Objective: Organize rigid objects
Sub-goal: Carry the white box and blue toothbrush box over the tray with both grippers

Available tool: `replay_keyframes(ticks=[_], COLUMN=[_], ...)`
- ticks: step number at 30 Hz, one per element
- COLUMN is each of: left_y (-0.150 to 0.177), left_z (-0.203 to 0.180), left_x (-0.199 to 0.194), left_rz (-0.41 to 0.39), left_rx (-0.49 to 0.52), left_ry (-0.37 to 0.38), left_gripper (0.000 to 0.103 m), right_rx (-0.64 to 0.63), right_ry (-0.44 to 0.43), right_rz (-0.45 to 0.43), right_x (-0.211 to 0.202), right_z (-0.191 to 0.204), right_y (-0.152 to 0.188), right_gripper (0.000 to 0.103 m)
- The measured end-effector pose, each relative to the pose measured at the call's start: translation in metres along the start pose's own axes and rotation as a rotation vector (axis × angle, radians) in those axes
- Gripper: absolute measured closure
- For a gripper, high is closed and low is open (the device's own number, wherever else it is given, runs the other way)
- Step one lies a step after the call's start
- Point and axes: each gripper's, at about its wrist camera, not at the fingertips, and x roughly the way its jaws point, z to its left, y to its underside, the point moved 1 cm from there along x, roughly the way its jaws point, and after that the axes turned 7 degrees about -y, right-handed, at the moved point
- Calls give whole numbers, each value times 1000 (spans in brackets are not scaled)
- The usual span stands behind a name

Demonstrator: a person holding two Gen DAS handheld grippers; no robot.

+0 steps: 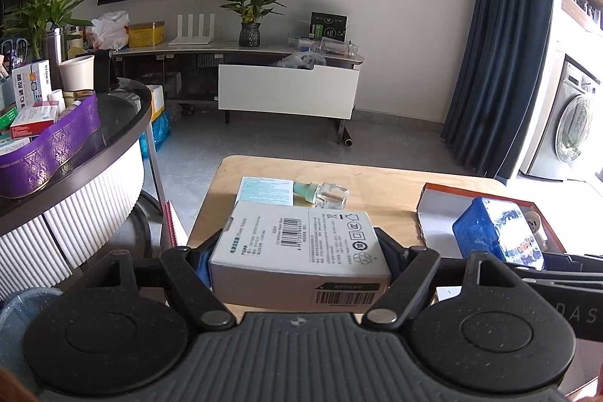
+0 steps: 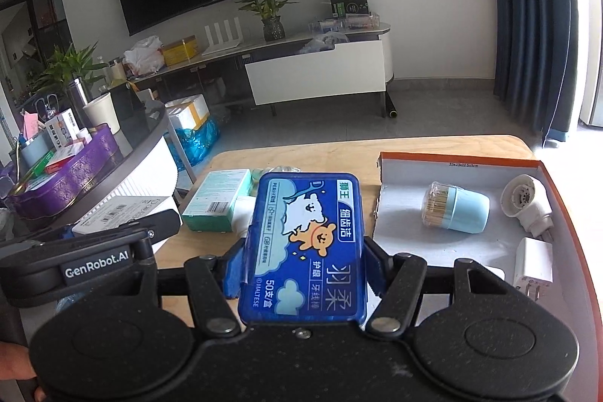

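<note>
My left gripper (image 1: 297, 239) is shut on a white power-adapter box (image 1: 301, 251), held flat above the wooden table (image 1: 222, 198). A blue floss-pick box (image 2: 305, 236) with a cartoon label sits lengthwise in my right gripper (image 2: 304, 251), which is shut on its sides. In the left wrist view that blue box (image 1: 497, 232) hangs over the orange-rimmed cardboard tray (image 1: 437, 210). The tray (image 2: 407, 225) holds a light-blue toothpick holder (image 2: 456, 210) on its side, a white plug fitting (image 2: 527, 202) and a white charger (image 2: 533, 266).
On the table to the left lie a teal box (image 1: 265, 189) and a small glass bottle (image 1: 328, 194). A round side table (image 1: 113, 145) carries a purple tin (image 1: 56, 145) of medicine boxes. A TV stand, a curtain and a washing machine stand farther back.
</note>
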Motion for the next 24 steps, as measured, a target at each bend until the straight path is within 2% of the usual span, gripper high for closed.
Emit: replay_keyframes(ticks=[24], left_y=[22], left_z=[-15], left_x=[-36], left_rz=[-16], left_rx=[-7], left_ry=[20], left_gripper=[23], right_rx=[-28], right_ry=[4], right_rz=[-48], right_x=[-56], right_z=[-2], right_y=[28], right_gripper=[29])
